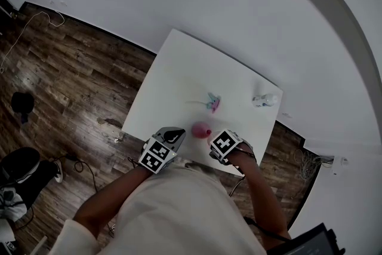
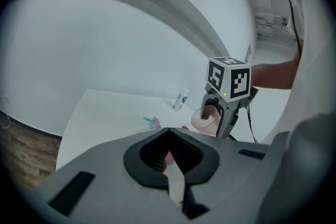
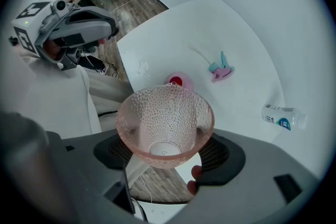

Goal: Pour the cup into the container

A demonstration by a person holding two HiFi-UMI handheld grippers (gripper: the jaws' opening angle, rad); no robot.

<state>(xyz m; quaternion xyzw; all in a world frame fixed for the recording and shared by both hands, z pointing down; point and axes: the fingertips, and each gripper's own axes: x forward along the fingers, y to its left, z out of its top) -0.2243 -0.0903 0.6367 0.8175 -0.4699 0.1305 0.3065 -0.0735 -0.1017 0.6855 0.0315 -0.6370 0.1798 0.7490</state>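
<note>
Gripping a pink dimpled see-through cup, the right tongs press their dark pads on either side of its lower wall. The cup is tipped so its mouth faces back at the right gripper view's camera, and the pale round base shows thru the bowl. In the left gripper view the same cup hangs under the right gripper's marker cube, off the surface, rim leaning to the left. The small round pink container w/ a red centre sits on the white square surface near its front edge, btwn the two grippers in the head view. In the right gripper view it lies just beyond the cup's far rim. The left tongs are narrow, tips drawn together w/ nothing gripped; thru the gap behind the tips only a sliver of pink and white shows. They hover by the surface's front edge, left of the container. Further back on the surface lies a small pink-and-teal object — can't tell what it is. Well apart from it, near the right edge, a small white bottle w/ a blue label lies on its side. Dark wood-plank floor runs along the surface's left side, and a white wall sits behind.
</note>
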